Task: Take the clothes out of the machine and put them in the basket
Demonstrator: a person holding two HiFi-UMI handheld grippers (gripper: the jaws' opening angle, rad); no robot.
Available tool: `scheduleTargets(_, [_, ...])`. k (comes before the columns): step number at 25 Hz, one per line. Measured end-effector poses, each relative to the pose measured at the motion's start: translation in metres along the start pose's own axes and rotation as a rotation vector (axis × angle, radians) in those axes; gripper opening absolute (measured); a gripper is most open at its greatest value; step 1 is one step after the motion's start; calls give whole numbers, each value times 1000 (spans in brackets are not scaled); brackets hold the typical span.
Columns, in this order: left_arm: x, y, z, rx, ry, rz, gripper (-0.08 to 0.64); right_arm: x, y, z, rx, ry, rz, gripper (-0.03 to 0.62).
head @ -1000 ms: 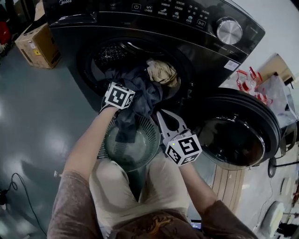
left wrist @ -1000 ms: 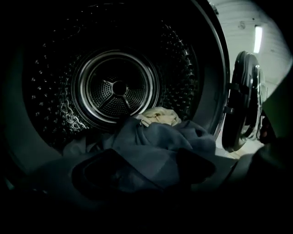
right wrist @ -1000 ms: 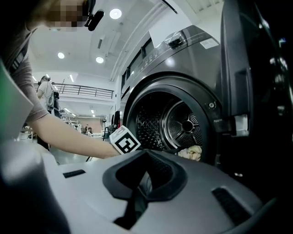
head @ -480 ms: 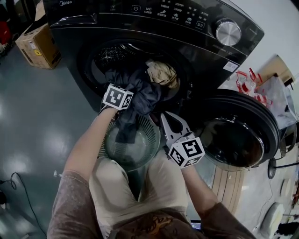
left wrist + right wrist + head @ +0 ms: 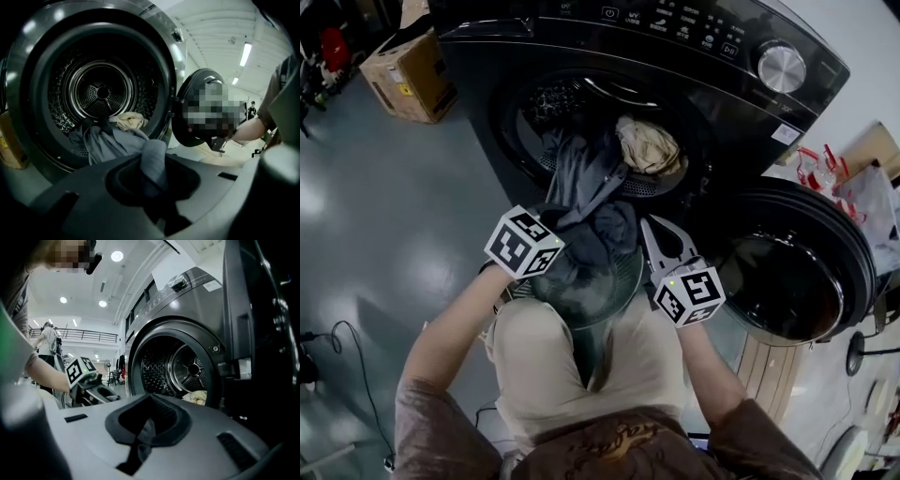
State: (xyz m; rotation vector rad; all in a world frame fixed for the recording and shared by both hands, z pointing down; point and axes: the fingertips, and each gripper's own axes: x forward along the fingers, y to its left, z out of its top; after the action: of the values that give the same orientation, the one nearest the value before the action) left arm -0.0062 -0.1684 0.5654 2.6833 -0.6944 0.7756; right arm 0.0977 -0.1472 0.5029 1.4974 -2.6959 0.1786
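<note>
— Dark grey fabric garment (image 5: pixel 586 192): where, which way?
— Centre of head view. Long axis runs top to bottom of frame. Upper end sits in the mouth of the black front-loading washing machine (image 5: pixel 675 66) and goes over the lip. Lower end is bunched above the round grey slatted plastic basket (image 5: pixel 628 278).
— Left gripper (image 5: pixel 151 183)?
— Lower left of centre, jaws closing, a fold of that garment pinched between them. Cloth runs in a band back to the drum.
— Right gripper (image 5: pixel 143 434)?
— Just right of basket, pointing up-frame at the machine, jaws together. Thin grey sliver at them, can't tell what.
— Anything else inside?
— Crumpled beige cloth (image 5: pixel 649 145), just right of the garment at the drum mouth. Round dark glass door (image 5: pixel 787 272) swung open, right side.
</note>
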Motion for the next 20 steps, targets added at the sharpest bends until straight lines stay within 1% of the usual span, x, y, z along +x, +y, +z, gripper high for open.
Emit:
scheduleTargets(5, [-34,-28,-2,3,-11,-37,80,5,8,2,-3,-4,24,-3])
scheduleTargets(6, [-38,-30,-2,8,-16,-32,82,6,9,2,-4,-5,28,-3])
scheduleTargets(8, [-42,-23,-1,21,-34,15,103,7,12,3,-5,-7,33,-3])
scheduleTargets(9, [-42,-16,0,22,-48,51,136,7,13,3,-6,-8,34,-3])
scheduleTargets(10, [-42,-8,2,17,-63,87,201,7,14,3,-6,-8,34,-3])
scheduleTargets(11, [-41,0,4,9,-78,116,281,6,14,3,-6,-9,33,-3])
scheduleTargets(12, [-39,7,6,2,-91,139,328,6,14,3,-5,-10,31,-3])
scheduleTargets(15, [-28,27,18,21,-136,200,378,3,12,3,-1,-12,20,-3])
scheduleTargets(17, [-16,44,28,28,-160,233,396,3,11,4,-5,-12,15,-3])
scheduleTargets(20, [13,69,35,-2,-152,248,414,2,10,4,-11,-11,7,-3])
